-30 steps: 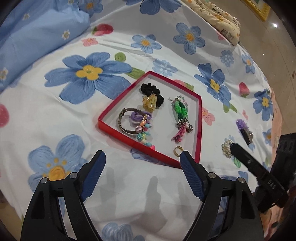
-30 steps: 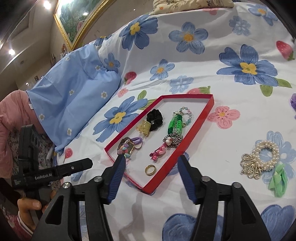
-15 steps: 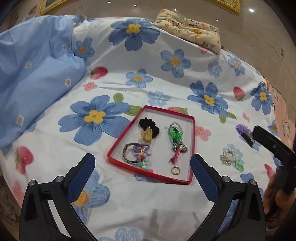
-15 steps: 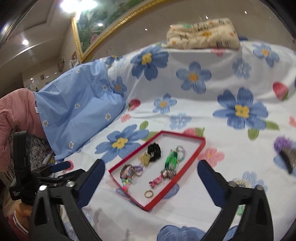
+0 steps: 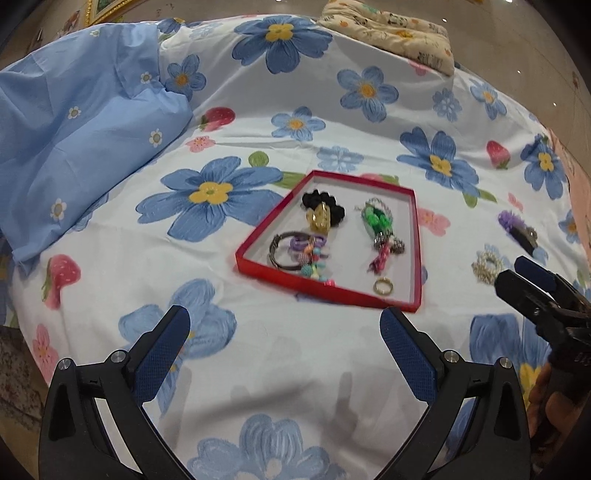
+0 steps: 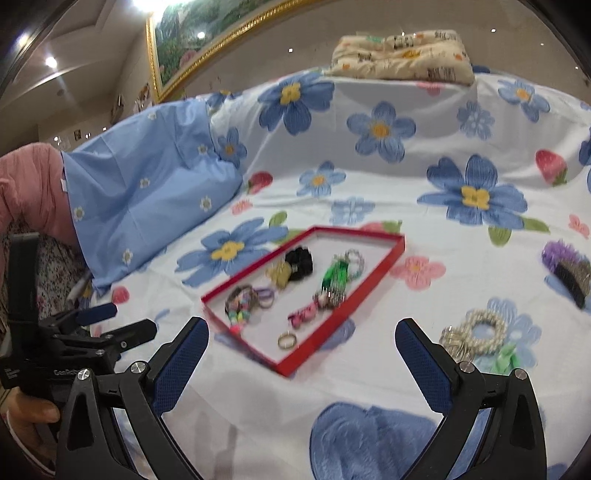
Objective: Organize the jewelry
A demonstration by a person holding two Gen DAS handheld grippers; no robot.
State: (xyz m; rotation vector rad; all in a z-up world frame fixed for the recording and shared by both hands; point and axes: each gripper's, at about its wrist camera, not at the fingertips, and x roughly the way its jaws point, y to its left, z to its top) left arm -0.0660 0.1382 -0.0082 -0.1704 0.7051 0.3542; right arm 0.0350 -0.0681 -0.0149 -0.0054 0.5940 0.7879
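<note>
A red tray (image 5: 325, 291) (image 6: 334, 345) lies on the flowered bedsheet. In it are a black scrunchie (image 5: 325, 203), a yellow clip (image 5: 318, 220), a green bracelet (image 5: 376, 218), bangles with hair ties (image 5: 291, 247) and a gold ring (image 5: 383, 286) (image 6: 287, 339). Right of the tray, on the sheet, lie a pearl scrunchie (image 5: 487, 264) (image 6: 480, 328), a purple hair clip (image 5: 515, 225) (image 6: 565, 262) and a small green piece (image 6: 506, 360). My left gripper (image 5: 284, 325) hovers wide open, short of the tray's near rim. My right gripper (image 6: 302, 328) also stands wide open, empty, before the tray's near corner.
A light blue pillow (image 5: 74, 147) (image 6: 147, 192) lies left of the tray. A folded cream blanket (image 5: 388, 33) (image 6: 402, 55) rests at the bed's far edge. A gold-framed picture (image 6: 207, 37) hangs behind. A hand (image 6: 29, 413) holds the left gripper's handle.
Both grippers have pulled back from the tray and their jaws have spread wider. Both views now take in more of the bed. The jewelry has not moved.
</note>
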